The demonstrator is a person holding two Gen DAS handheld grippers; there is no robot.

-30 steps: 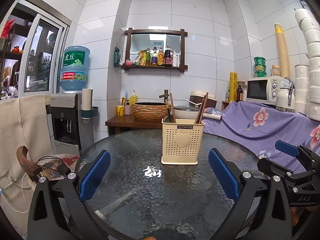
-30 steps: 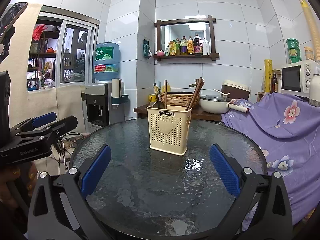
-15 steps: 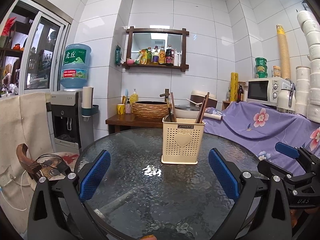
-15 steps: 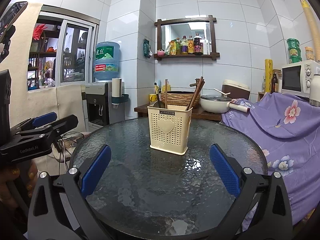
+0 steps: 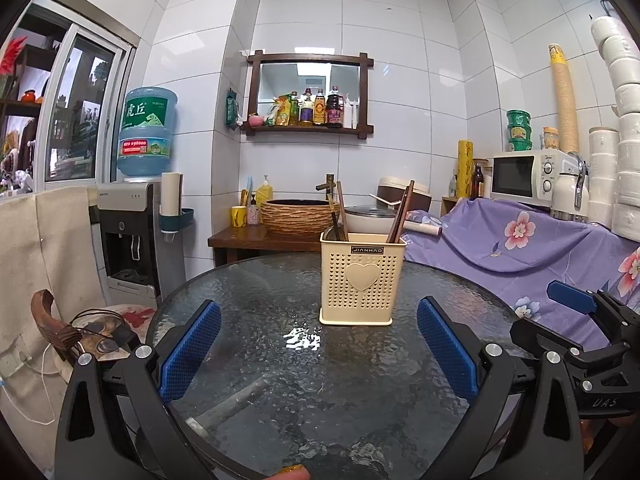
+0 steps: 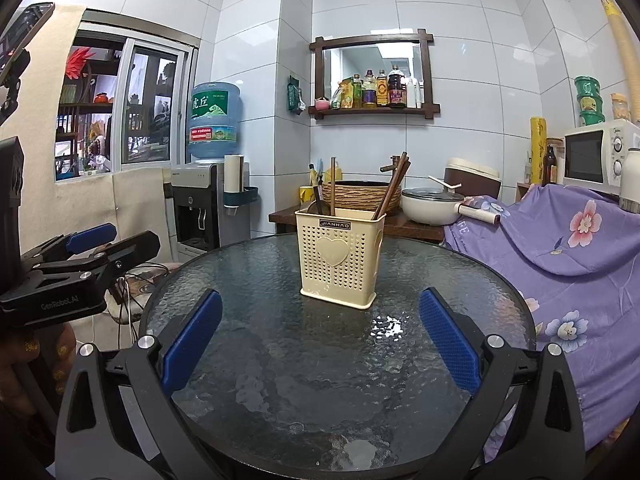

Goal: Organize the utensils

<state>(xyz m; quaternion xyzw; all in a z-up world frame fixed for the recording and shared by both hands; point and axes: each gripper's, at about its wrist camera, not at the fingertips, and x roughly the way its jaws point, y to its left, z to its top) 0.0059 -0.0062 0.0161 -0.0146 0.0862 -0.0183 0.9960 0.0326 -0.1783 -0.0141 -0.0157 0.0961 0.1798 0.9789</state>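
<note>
My left tongs (image 5: 318,354) and right tongs (image 6: 320,344), both spread apart and empty, above the table (image 6: 280,380); holder (image 6: 340,258) with chopsticks (image 6: 394,184) stands ahead.

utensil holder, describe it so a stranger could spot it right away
Find the round glass table. The utensil holder stands upright on it, alone: a cream perforated plastic box with a heart on its front and chopsticks sticking out of the top.

Bright, sharp, fisheye-warped; tabletop (image 5: 360,380) glare
</note>
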